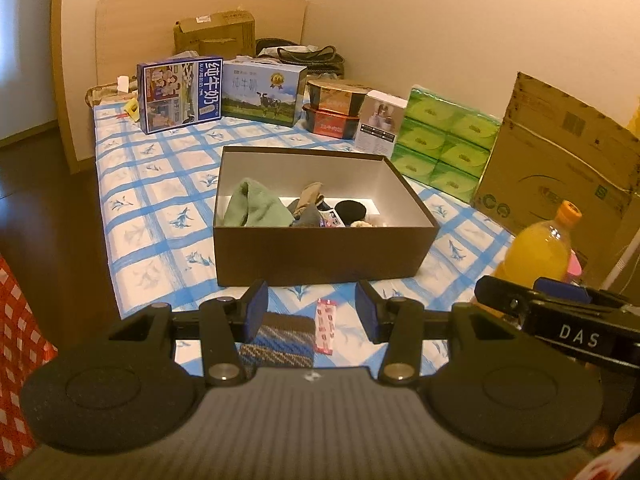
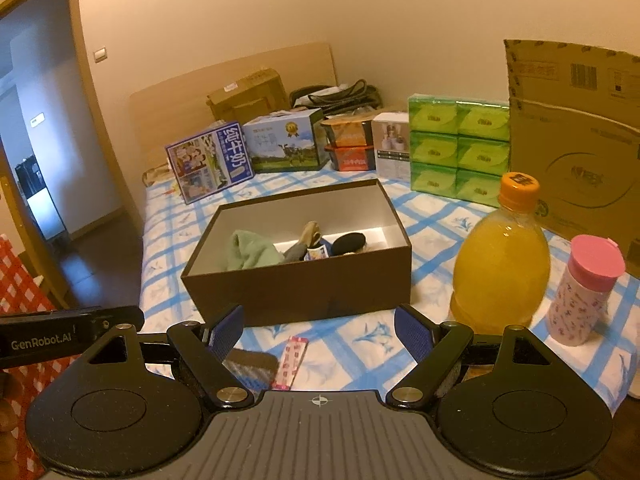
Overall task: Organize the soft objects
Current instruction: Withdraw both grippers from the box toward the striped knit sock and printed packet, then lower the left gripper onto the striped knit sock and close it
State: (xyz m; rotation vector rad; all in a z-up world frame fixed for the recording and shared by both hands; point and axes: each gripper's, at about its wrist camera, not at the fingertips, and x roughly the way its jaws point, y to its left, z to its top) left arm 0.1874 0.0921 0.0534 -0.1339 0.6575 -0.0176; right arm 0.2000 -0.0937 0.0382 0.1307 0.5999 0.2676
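Both claws are hovering empty in front of the brown box (image 1: pixel 320 254): my left claw (image 1: pixel 312 312) is standing half open, my right claw (image 2: pixel 320 340) wide. I am seeing a green cloth (image 1: pixel 256 206) lying inside the box, a knitted piece (image 1: pixel 280 340) on the bed before it.

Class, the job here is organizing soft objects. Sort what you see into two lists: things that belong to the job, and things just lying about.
Job:
brown box
green cloth
black round pouch
knitted blue-brown item
pink patterned packet

Lying about:
orange juice bottle
pink-lidded cup
milk cartons
green tissue packs
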